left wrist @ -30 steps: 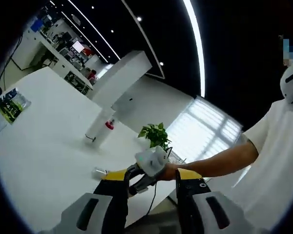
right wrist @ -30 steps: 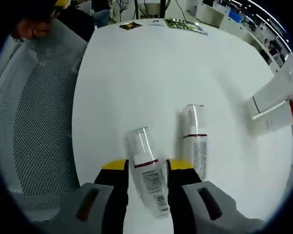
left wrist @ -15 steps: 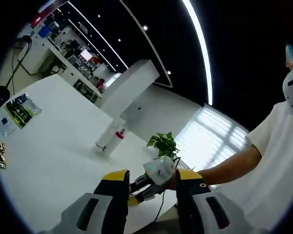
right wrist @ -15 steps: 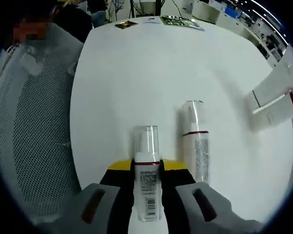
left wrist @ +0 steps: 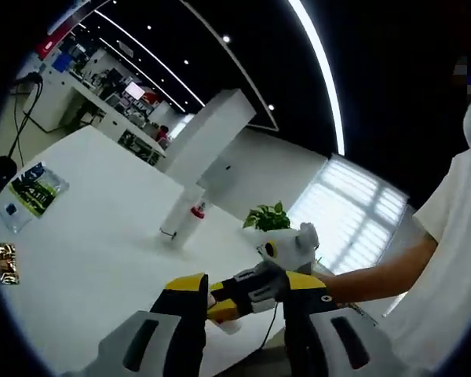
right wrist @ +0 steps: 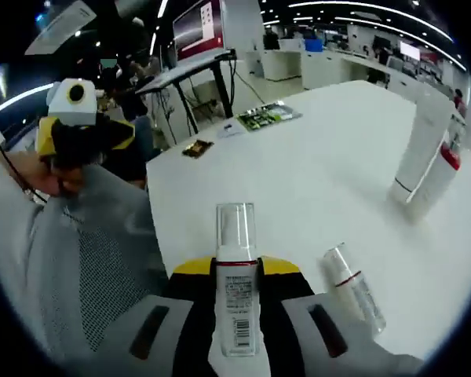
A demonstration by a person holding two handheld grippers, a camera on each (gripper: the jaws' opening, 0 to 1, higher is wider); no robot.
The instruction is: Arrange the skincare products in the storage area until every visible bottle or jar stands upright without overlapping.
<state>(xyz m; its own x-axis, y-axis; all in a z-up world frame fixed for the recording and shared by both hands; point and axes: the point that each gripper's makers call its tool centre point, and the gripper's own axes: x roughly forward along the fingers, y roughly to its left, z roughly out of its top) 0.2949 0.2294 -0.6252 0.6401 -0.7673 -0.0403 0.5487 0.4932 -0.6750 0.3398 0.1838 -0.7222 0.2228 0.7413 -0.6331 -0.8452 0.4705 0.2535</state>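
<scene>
A white bottle [right wrist: 235, 271] with a clear cap and a red band is held between the jaws of my right gripper [right wrist: 235, 275], which is shut on it, cap pointing away from the camera. A second bottle of the same kind [right wrist: 353, 292] lies on its side on the white table [right wrist: 298, 173], just to the right. Two tall white tubes [right wrist: 422, 153], one with a red cap, stand together further right; the left gripper view has them [left wrist: 180, 216] mid-table. My left gripper [left wrist: 243, 287] hangs open above the table edge. Beyond it, a person's hand holds the right gripper [left wrist: 220, 301].
A grey mesh chair [right wrist: 86, 267] stands at the table's left edge. A green packet [right wrist: 263, 115] and a small brown item [right wrist: 196, 148] lie at the far side of the table. A potted plant [left wrist: 267, 216] stands past the table. The left gripper [right wrist: 78, 126] shows at upper left.
My right gripper closed on the lying bottle, then lifted and tipped it up, so the view now looks across the table. The left gripper's view has shifted only slightly.
</scene>
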